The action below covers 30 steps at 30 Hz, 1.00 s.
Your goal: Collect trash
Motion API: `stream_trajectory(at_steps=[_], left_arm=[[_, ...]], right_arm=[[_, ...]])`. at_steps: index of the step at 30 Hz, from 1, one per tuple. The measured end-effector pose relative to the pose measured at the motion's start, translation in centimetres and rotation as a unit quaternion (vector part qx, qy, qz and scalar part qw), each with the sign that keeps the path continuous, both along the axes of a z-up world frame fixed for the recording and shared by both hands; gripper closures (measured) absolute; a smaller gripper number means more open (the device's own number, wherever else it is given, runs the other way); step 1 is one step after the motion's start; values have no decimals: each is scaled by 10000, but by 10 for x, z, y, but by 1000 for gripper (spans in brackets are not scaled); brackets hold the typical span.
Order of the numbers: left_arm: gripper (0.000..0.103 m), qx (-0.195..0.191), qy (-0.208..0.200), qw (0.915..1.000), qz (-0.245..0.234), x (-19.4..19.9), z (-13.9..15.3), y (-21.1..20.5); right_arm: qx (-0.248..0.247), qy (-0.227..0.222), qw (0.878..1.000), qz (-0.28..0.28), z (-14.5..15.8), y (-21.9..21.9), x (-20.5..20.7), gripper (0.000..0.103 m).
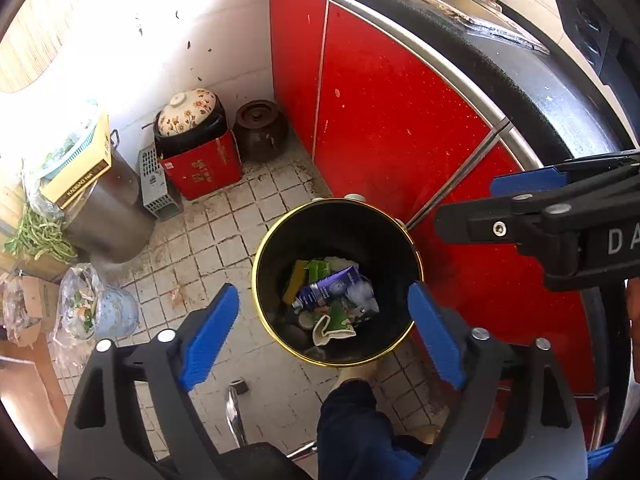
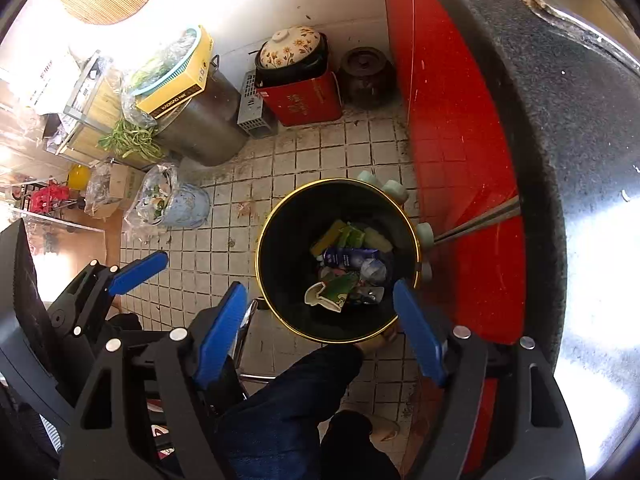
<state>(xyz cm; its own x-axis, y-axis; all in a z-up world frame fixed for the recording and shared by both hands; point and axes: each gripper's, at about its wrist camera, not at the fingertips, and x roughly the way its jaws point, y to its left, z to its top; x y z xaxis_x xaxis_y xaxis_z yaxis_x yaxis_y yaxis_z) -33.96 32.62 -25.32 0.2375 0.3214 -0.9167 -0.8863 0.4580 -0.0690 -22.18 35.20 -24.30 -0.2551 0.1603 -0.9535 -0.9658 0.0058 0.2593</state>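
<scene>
On the far left a plastic bag of food scraps slumps on the grimy tiled floor, with a dull steel pot behind it carrying a yellow box. Further right, against the wall, stand a red box holding a floral ceramic lid and a round brown crock. The left tongs gape wide and empty, blue ribbed pads either side of the bin. The round black bin with its gold rim sits on the floor beside glossy red cabinet doors, under a speckled dark table. Inside lie crumpled trash: a blue carton, green wrappers, a torn paper cup. The right tongs also hang wide open above the bin's near rim, holding nothing. A trousered leg rises below.
</scene>
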Motion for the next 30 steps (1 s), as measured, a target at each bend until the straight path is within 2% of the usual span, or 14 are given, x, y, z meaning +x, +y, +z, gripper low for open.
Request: stream_trajectory(at_steps=[5,9,12,16,18,19,20,21,23,24,25,27,29,30], left_arm=[[11,92,89,9999,-13,4,17,1],[7,336,59,9992,-210,23,49,-2],[7,505,-116,9970,-574,53,80,-10],[7,719,-467,9860,-1430,114,123,-33],[7,739,-681,9742,-2021,153,142,-56],[7,753,-755,9682,-2262,169,149,-67],[7,739,-835,9590,-2605,191,159,-83],[7,730,-868,9502,-2904,210,166,-97],[7,824,-904,9320,-3412,240,179,-127],[7,876,-913,9221,-3656,255,185,-143],[7,893,-928,9132,-3867,266,190,-157],[7,801,-980,8940,-4299,292,199,-189],[7,772,-958,8798,-4591,312,207,-217],[7,787,-911,8740,-4708,321,210,-231]], right_arm=[[241,6,9997,-96,28,-12,6,23],[699,-16,9963,-491,81,-41,35,17],[1144,-223,9875,-1060,130,-81,71,11],[1597,-792,9608,-2122,181,-161,133,8],[1632,-1059,9413,-2759,196,-209,160,8],[1628,-1235,9243,-3223,205,-244,178,8],[1624,-1323,9140,-3474,210,-264,187,8],[1604,-1488,8950,-3888,218,-298,200,8],[1550,-1730,8665,-4419,226,-346,214,8],[1493,-1852,8450,-4790,232,-379,221,8],[1470,-1900,8313,-5012,234,-400,226,8],[1367,-2010,7920,-5601,241,-452,234,8],[1298,-2079,7635,-5975,244,-489,234,8],[1296,-2101,7542,-6084,246,-502,233,8]])
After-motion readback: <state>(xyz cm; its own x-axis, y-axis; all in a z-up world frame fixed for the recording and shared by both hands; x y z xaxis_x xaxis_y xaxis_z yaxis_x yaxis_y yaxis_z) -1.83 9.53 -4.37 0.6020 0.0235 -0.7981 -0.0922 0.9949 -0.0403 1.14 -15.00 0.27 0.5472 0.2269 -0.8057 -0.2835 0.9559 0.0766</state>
